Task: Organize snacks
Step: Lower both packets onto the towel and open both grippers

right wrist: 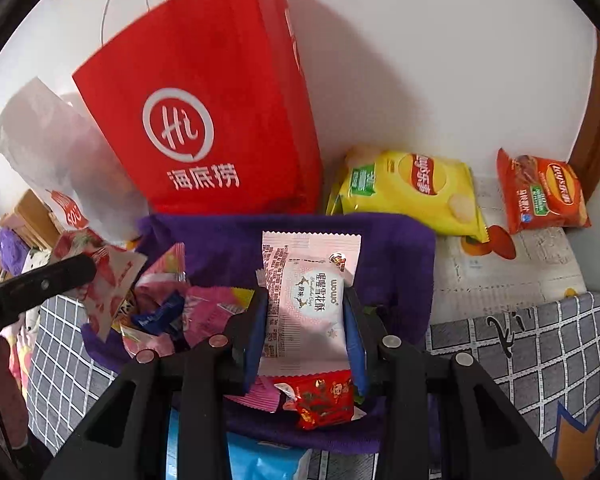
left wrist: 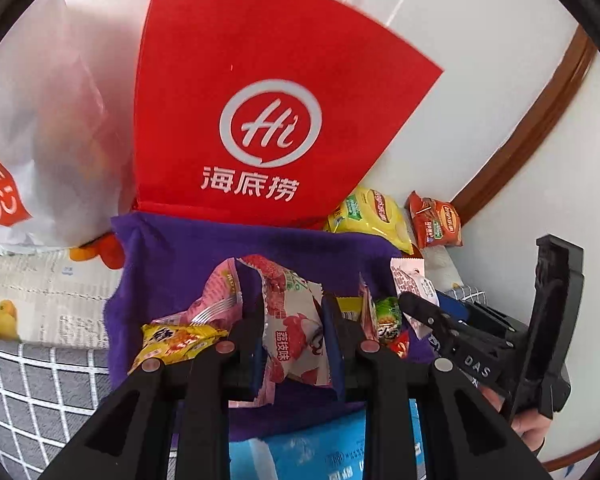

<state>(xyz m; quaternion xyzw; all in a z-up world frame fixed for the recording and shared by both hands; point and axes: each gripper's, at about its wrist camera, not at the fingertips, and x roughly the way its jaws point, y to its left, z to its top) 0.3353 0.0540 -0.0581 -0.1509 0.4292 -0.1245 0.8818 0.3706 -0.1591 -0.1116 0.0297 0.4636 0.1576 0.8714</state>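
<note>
My left gripper [left wrist: 292, 314] is shut on a white and red lychee snack packet [left wrist: 296, 332], held over a purple fabric bin [left wrist: 172, 256]. Several small snack packets lie in the bin, among them a yellow one [left wrist: 176, 340] and a pink one [left wrist: 216, 300]. My right gripper [right wrist: 306, 300] is shut on a white and pink pastry packet [right wrist: 312, 304] above the same purple bin [right wrist: 384, 240]. A red packet [right wrist: 324, 400] lies beneath it. The left gripper's fingers [right wrist: 60, 276] show at the left edge with the lychee packet [right wrist: 108, 280].
A red paper bag [left wrist: 260, 120] stands behind the bin against the white wall, with a white plastic bag [left wrist: 48, 120] to its left. A yellow chips bag [right wrist: 412, 192] and an orange chips bag [right wrist: 540, 196] lie at the right. A checked grey cloth [right wrist: 520, 344] covers the surface.
</note>
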